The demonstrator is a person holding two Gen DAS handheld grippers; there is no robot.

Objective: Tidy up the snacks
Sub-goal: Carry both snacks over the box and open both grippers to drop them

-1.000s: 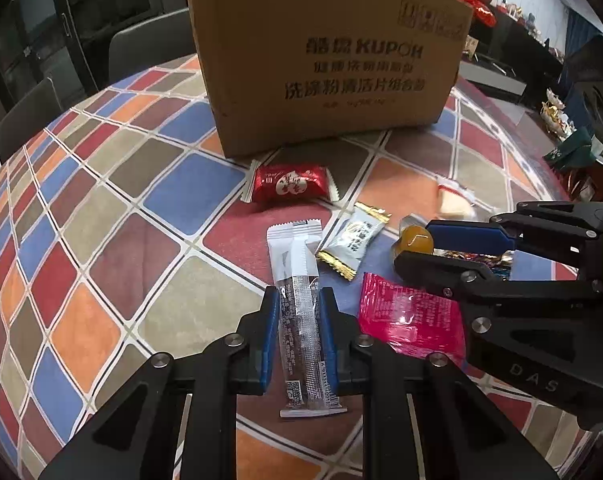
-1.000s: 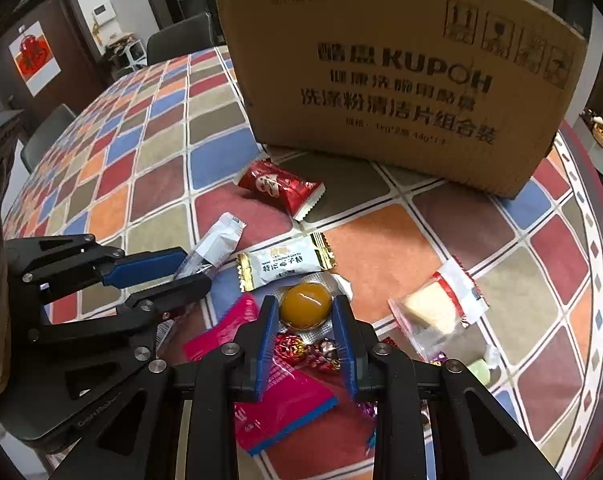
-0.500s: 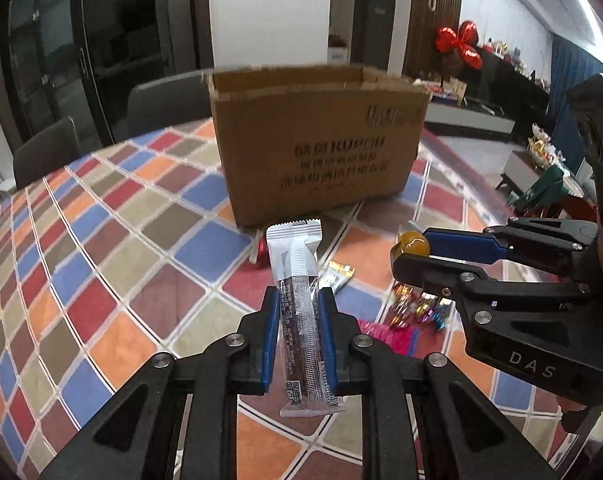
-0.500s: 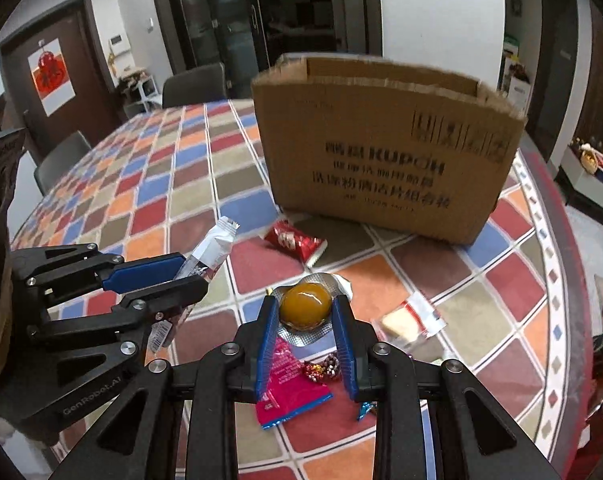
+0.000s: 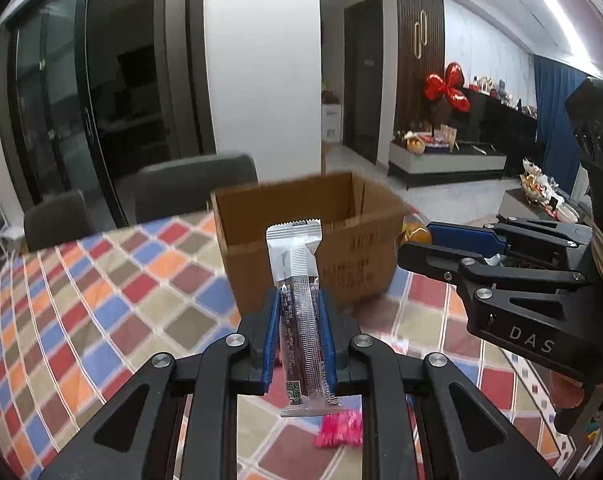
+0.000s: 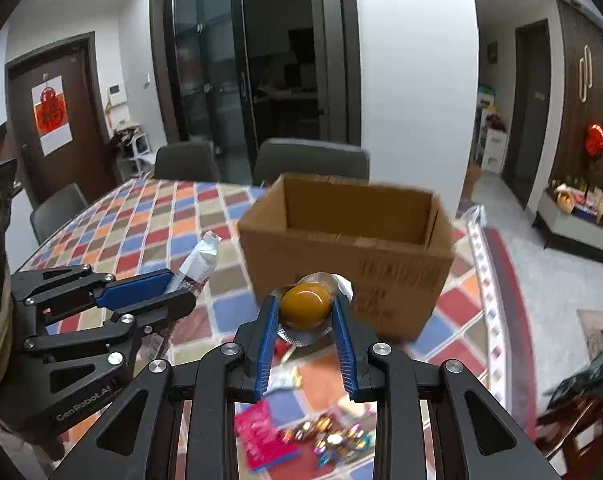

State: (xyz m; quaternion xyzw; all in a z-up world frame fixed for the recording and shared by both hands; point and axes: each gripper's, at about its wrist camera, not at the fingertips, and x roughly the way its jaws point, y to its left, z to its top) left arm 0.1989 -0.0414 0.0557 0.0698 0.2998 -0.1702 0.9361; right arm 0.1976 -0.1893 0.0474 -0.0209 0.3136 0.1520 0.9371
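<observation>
Left gripper [image 5: 299,322] pinches a silver stick packet [image 5: 297,276], long axis pointing toward the open cardboard box [image 6: 353,248]. Right gripper [image 6: 306,312] clamps a yellow blister-packed snack [image 6: 304,301]. Both hang above the table, box ahead and lower; neither is clearly nearer.

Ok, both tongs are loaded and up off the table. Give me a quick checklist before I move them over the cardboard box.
1. Left tongs clamped on the long silver-and-brown snack stick wrapper: ok.
2. Right tongs clamped on the round amber jelly cup with foil rim: ok.
3. Open brown cardboard box top unobstructed: ok.
4. Box interior free of clutter: cannot tell, floor hidden.
5. Two tongs apart, not touching: ok.
6. Pink packet and shiny wrapped candies left on the checked tablecloth: not ok, remaining.
</observation>
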